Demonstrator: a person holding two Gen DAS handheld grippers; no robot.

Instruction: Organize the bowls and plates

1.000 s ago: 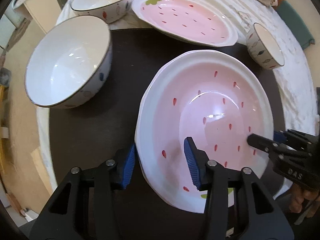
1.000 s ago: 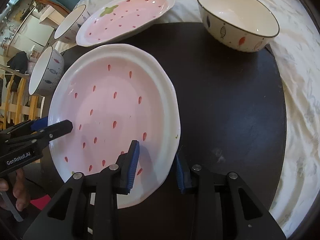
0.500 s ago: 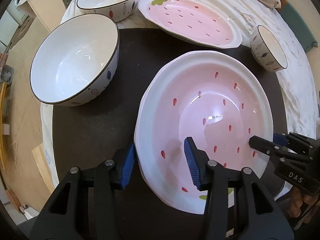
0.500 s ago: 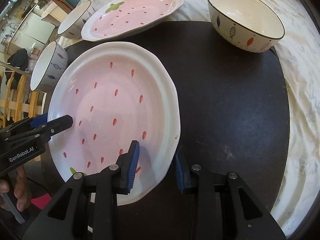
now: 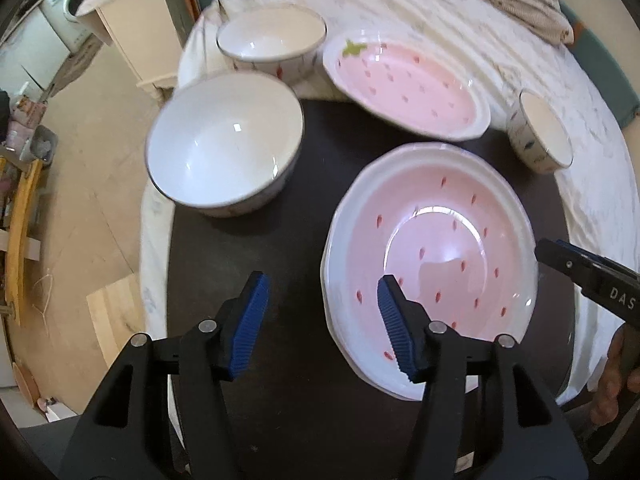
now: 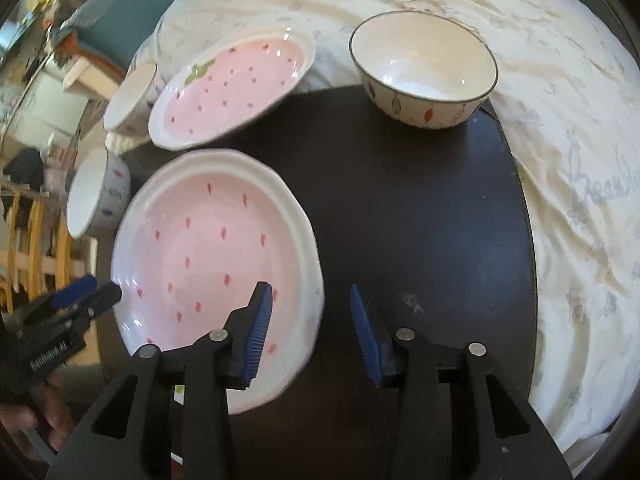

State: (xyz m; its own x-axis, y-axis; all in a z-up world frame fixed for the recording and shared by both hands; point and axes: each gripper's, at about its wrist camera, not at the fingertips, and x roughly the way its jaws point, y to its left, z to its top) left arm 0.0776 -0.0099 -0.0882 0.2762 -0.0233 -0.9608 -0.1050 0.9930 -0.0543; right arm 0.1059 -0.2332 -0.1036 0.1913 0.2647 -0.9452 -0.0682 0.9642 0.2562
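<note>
The near strawberry plate [image 5: 432, 248] lies flat on the dark round table [image 5: 260, 240], low and right of centre in the left wrist view, and both tools stand at its opposite edges. The left gripper [image 5: 320, 320] has its jaws spread wide, one pad over the plate's pink well and the other over bare table, straddling the rim without touching it. The right gripper [image 6: 310, 320] is likewise spread across the opposite rim, pinching nothing. This two-sided stance suits a wide, shallow, glazed plate that would tip or slip from a single pinch. Its likely partner, the second strawberry plate [image 6: 232, 92], sits half on the table edge and half on the white cloth [image 6: 560, 160], at upper left in the right wrist view. A large white bowl [image 5: 224, 148] stands left of the near plate, with a smaller patterned bowl [image 5: 272, 44] beyond it, and a small bowl [image 5: 540, 136] at the right. Another patterned bowl [image 6: 424, 68] sits at upper centre of the right view. The path between the two plates looks open; the small bowl crowds one side.
</note>
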